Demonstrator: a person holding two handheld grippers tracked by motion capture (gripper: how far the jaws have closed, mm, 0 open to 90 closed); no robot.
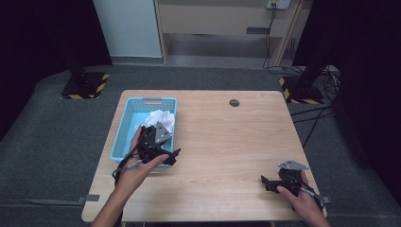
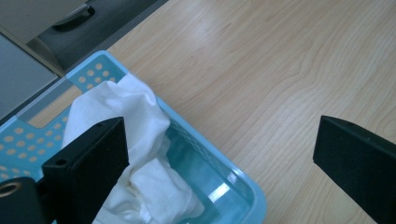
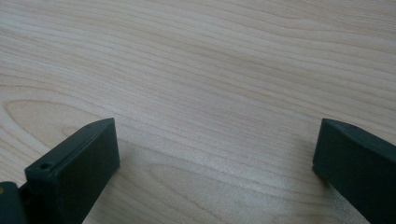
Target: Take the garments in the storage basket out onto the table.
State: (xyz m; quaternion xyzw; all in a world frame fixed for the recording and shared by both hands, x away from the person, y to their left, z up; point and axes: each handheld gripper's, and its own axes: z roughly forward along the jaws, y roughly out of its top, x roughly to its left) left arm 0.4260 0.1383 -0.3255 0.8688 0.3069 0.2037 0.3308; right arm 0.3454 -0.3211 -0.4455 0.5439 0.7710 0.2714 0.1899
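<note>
Underneath, pale wooden table [image 1: 222,142], grey carpet [image 1: 52,123].

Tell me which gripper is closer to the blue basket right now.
Left. The left gripper hovers over the blue basket's near right corner, jaws open. The right gripper sits far across the table, jaws open.

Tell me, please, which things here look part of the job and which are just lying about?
Likely part of the job:
- blue basket
- white cloth in the basket
- left gripper, open beside it
- right gripper, open over bare table

Just about:
- dark disc on the table
- striped stand bases
</note>
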